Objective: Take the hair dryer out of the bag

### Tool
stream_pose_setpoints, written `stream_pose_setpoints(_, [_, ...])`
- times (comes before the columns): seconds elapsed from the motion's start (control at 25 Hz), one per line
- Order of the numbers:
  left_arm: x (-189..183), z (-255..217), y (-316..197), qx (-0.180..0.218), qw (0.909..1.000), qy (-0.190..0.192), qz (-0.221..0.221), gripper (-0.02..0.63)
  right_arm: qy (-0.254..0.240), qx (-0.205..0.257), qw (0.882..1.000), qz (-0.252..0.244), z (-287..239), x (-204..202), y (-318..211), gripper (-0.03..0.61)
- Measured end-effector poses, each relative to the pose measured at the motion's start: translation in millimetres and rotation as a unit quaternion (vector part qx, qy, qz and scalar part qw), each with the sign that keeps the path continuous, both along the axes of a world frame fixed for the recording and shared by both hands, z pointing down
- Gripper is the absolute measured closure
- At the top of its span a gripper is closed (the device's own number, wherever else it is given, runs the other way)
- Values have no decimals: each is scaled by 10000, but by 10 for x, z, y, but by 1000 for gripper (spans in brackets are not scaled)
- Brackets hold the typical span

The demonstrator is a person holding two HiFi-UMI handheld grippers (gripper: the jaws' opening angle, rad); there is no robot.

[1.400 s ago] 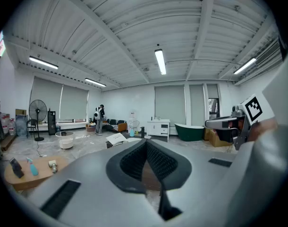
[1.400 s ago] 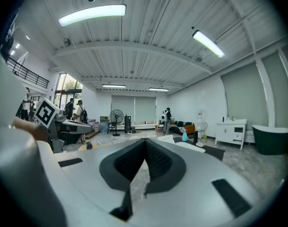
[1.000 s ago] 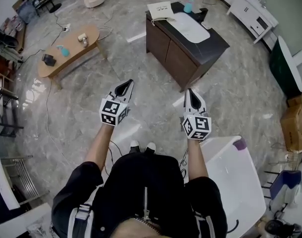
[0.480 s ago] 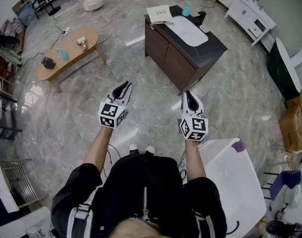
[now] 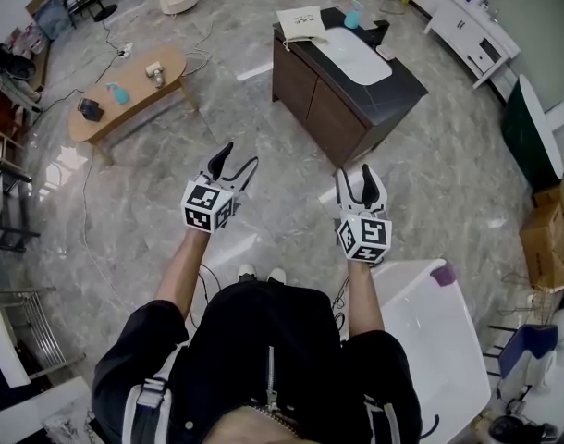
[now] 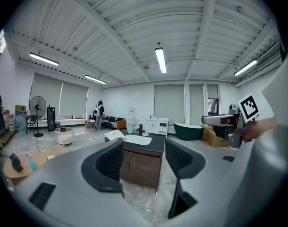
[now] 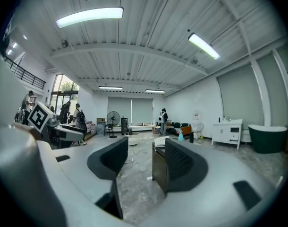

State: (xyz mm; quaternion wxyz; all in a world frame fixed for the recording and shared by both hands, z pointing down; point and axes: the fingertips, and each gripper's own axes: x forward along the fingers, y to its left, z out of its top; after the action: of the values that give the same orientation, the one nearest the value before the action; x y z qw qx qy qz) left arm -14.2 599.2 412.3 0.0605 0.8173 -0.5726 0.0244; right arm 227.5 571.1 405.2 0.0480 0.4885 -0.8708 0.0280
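Head view: my left gripper [image 5: 238, 158] and right gripper [image 5: 353, 178] have just been opening, both empty. The flat cream bag [image 5: 300, 21] lies on the dark wooden cabinet [image 5: 328, 100], well apart from both. The hair dryer is not visible.

Left gripper view: jaws wide, nothing between.

Right gripper view: the same.

Risk, as I judge it: the bag overhangs the cabinet edge, so a clumsy reach could knock it off.

Bright, even light falls from ceiling tubes [image 6: 160, 60], and the polished floor [image 5: 71, 166] gives back pale glare. Both gripper views bulge strongly, with dark rounded corners. Their near foreground is soft, the room beyond sharper.
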Motion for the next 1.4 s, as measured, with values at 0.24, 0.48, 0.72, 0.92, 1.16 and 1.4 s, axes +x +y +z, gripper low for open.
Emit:
stream_pose_setpoints(0.24, [17, 38, 25, 15, 9998, 103, -191, 304, -30, -57, 10000, -74, 62, 78, -45, 311])
stream_pose_setpoints(0.48, [-49, 69, -43, 16, 9994, 72, -347, 304, -80, -63, 9998, -150, 82, 66, -171, 310])
stream_pose_setpoints(0.72, [-174, 124, -334, 23, 9993, 96, -370, 304, -61, -74, 9998, -180, 116, -44, -445, 310])
stream_pose_setpoints(0.92, [-268, 157, -798, 23, 9996, 34, -262, 304, -57, -76, 9999, -143, 140, -189, -873, 310])
stream_pose_setpoints(1.16, [-499, 180, -1553, -40, 10000, -35, -36, 304, -69, -134, 9999, -39, 150, -503, -1544, 310])
stream_pose_setpoints(1.4, [-766, 120, -2295, -9, 9998, -60, 192, 304, -37, -58, 9998, 159, 13, -793, -2212, 310])
